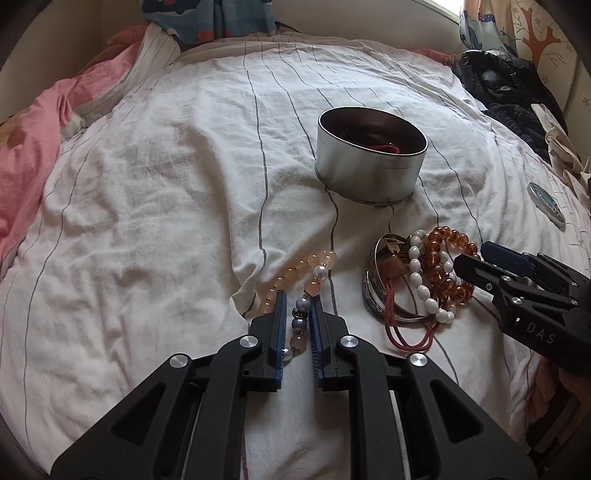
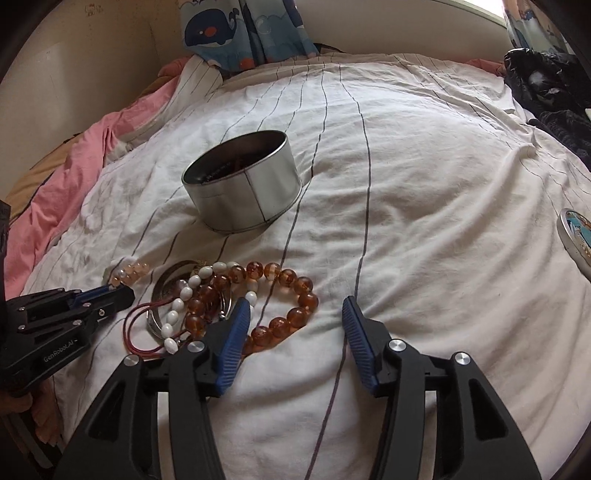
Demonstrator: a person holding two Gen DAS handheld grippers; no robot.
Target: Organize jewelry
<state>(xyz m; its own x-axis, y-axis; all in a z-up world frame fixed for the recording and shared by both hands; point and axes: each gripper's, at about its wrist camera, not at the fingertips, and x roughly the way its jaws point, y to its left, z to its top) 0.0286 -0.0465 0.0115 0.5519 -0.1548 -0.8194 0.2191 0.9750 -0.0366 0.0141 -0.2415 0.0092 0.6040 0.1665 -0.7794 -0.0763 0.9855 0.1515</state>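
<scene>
A round silver tin (image 1: 369, 162) stands open on the bed with red jewelry inside; it also shows in the right wrist view (image 2: 243, 188). My left gripper (image 1: 298, 301) is shut on a pink and grey bead bracelet (image 1: 314, 273) lying on the sheet. A pile lies to its right: amber bead bracelet (image 1: 443, 266), white bead bracelet (image 1: 421, 280), metal bangles (image 1: 373, 295), red cord (image 1: 399, 332). My right gripper (image 2: 293, 308) is open, its left finger over the amber beads (image 2: 295, 291). The white beads (image 2: 184, 295) lie left of it.
The white striped sheet (image 1: 166, 203) covers the bed. A pink blanket (image 1: 33, 147) lies at the left. Dark clothes (image 1: 509, 96) lie at the far right. The tin's round lid (image 2: 576, 240) rests near the right edge. A whale-print curtain (image 2: 236, 29) hangs behind.
</scene>
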